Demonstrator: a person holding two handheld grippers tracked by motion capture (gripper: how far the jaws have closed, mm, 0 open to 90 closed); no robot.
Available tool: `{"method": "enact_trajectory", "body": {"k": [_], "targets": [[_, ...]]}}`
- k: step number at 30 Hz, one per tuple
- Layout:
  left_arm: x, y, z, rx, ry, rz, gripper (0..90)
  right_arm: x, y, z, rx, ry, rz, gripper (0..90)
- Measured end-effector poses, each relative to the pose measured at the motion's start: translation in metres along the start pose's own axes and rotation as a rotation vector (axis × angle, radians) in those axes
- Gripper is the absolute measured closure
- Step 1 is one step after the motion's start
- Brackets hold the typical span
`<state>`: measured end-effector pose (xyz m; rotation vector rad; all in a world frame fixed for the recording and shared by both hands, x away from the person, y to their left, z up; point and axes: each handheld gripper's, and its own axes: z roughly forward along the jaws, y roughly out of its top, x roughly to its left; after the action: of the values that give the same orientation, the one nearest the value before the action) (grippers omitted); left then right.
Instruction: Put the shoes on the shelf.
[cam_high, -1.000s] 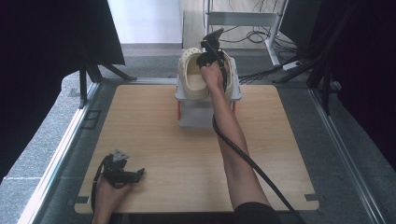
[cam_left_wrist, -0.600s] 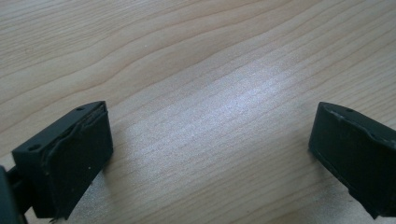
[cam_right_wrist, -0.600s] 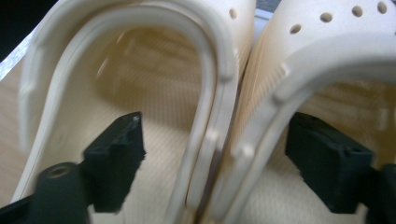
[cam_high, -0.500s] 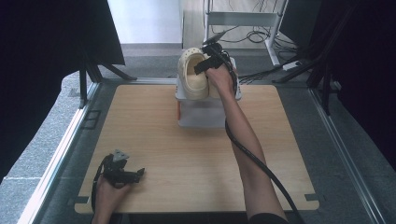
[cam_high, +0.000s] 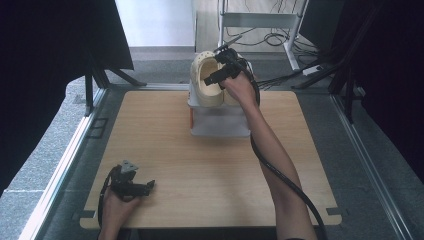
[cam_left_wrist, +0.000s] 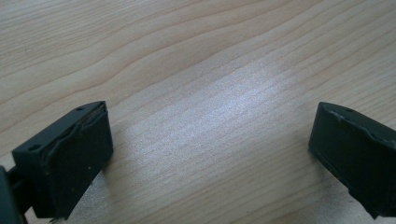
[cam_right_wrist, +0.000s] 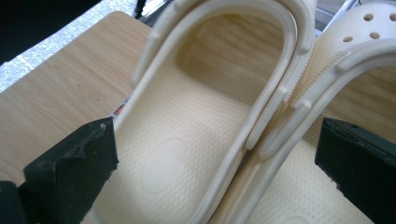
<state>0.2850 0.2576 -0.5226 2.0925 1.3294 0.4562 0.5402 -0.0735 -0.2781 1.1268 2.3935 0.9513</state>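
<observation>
Top centre of the high view, both clogs (cam_high: 209, 82) sit side by side on the white box (cam_high: 220, 122). The right gripper (cam_high: 218, 64) has just been opening, jaws spread and empty; lift it clear without nudging them. Left gripper (cam_high: 145, 187), spread, rests lower left

From above we look forward and down over the whole table (cam_high: 165, 150), while our gripper cameras sit close, one on that wood, one on the clogs (cam_right_wrist: 187, 154).

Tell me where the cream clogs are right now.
In the high view, the cream clogs sit side by side on the white box at the table's far edge, beneath the right claw.
</observation>
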Motion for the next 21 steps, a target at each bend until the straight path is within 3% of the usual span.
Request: {"method": "enact_trajectory", "body": {"k": [12, 21], "targets": [[0.0, 0.0, 0.0, 0.0, 0.001, 0.0, 0.0, 0.01, -0.021, -0.025, -0.006, 0.071, -0.069, 0.0], [0.0, 0.0, 0.0, 0.001, 0.0, 0.001, 0.0, 0.012, -0.044, -0.045, -0.016, 0.119, -0.095, 0.0]]}}
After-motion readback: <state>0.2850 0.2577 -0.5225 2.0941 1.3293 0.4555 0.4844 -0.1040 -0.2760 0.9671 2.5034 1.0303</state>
